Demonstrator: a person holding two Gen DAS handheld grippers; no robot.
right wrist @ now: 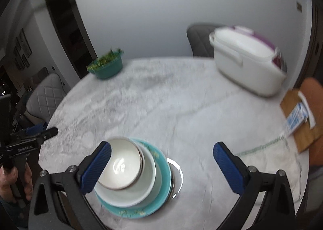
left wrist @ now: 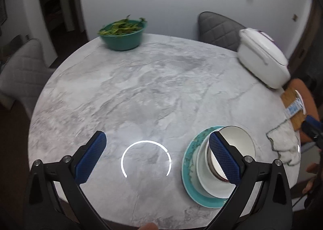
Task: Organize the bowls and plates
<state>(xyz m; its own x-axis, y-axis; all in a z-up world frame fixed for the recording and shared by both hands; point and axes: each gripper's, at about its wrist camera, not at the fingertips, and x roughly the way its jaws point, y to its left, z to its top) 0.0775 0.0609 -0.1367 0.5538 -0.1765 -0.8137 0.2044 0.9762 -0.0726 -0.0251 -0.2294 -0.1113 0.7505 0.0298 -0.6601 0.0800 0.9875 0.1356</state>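
Note:
A stack stands near the front of the marble table (left wrist: 141,80): a teal plate (left wrist: 190,187) at the bottom, a white dish (left wrist: 203,181) on it, and a white bowl (left wrist: 240,141) on top. In the right wrist view the teal plate (right wrist: 161,187), the white dish (right wrist: 148,181) and the bowl (right wrist: 123,167) show at lower left. My left gripper (left wrist: 157,157) is open and empty, left of the stack; its right finger overlaps the bowl in view. My right gripper (right wrist: 161,167) is open and empty above the stack's right side.
A teal bowl of greens (left wrist: 123,36) stands at the table's far edge. A white lidded container (left wrist: 262,60) is at the far right. A wooden board with a carton (right wrist: 298,120) and a cloth (right wrist: 268,159) lie at the right edge. Chairs surround the table.

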